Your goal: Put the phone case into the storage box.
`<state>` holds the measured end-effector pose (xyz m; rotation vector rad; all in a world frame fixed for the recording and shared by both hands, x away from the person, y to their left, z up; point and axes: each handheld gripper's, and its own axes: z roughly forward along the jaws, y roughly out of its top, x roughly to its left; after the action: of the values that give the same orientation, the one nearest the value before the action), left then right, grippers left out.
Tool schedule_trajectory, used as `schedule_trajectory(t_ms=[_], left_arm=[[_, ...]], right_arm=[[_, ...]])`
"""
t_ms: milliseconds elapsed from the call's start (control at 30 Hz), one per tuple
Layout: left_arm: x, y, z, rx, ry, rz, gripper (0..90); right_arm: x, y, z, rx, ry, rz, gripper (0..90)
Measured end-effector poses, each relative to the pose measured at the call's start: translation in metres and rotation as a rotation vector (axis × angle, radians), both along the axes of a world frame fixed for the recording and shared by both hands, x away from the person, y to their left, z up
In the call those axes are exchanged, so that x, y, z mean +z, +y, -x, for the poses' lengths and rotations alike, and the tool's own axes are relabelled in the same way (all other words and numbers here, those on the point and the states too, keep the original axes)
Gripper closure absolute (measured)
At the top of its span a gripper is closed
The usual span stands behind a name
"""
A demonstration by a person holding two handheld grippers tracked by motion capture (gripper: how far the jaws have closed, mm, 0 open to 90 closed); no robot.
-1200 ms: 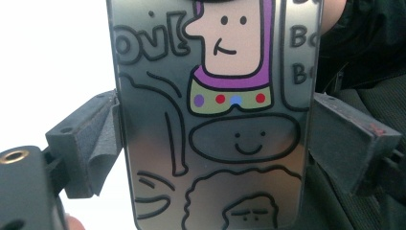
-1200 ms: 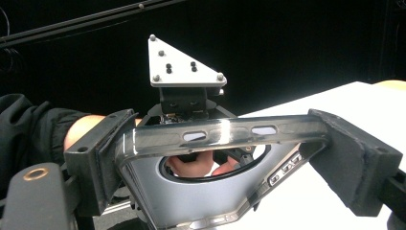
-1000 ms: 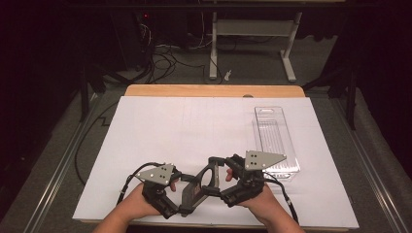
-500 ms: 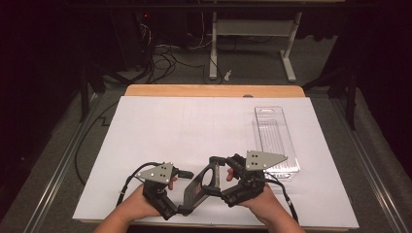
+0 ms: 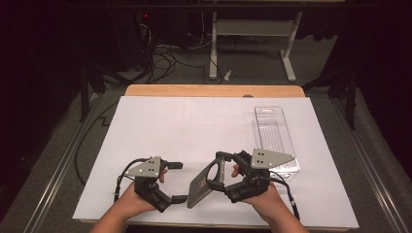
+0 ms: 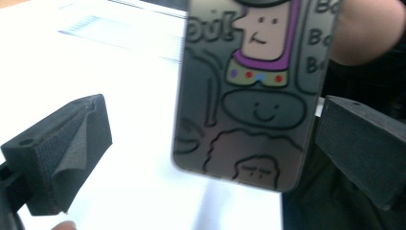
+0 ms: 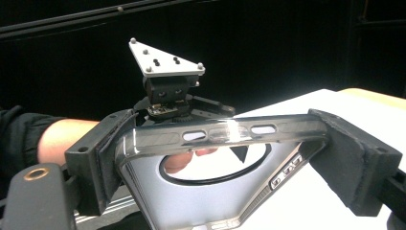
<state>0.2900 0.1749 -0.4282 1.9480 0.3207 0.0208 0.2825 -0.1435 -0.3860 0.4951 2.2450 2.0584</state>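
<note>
A white sheet (image 5: 194,131) covers the table across the middle of the high view, with a clear plastic tray (image 5: 274,136) at right of centre. At the lower centre, the right gripper (image 5: 219,167) pinches a phone case (image 5: 204,182), probably tinted. The left gripper (image 5: 177,182), jaws spread, flanks its lower end without contact.

A: Where is free room on the white sheet (image 5: 160,126)?
B: The far and left parts are free. The clear tray (image 5: 274,136) blocks the right side, beside the right gripper (image 5: 228,167).
</note>
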Motion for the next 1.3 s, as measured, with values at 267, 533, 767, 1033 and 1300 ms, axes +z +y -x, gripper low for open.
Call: schedule_trajectory(t_ms=[267, 533, 767, 1033, 1300], left_arm=[[-0.004, 0.016, -0.007, 0.166, -0.019, -0.034, 0.0], [-0.005, 0.028, -0.011, 0.33, -0.038, -0.027, 0.0], [-0.007, 0.038, -0.015, 0.43, -0.033, -0.024, 0.0], [-0.007, 0.048, -0.016, 0.514, -0.035, 0.008, 0.1], [-0.009, 0.056, -0.018, 0.583, -0.032, 0.024, 0.5]], right_arm=[[0.003, -0.007, -0.001, -0.069, -0.028, 0.015, 13.8], [0.005, -0.012, -0.001, -0.152, -0.046, 0.046, 13.7], [0.006, -0.015, -0.002, -0.222, -0.061, 0.083, 13.7], [0.008, -0.02, -0.004, -0.294, -0.062, 0.111, 13.7], [0.01, -0.028, -0.006, -0.358, -0.072, 0.118, 13.7]])
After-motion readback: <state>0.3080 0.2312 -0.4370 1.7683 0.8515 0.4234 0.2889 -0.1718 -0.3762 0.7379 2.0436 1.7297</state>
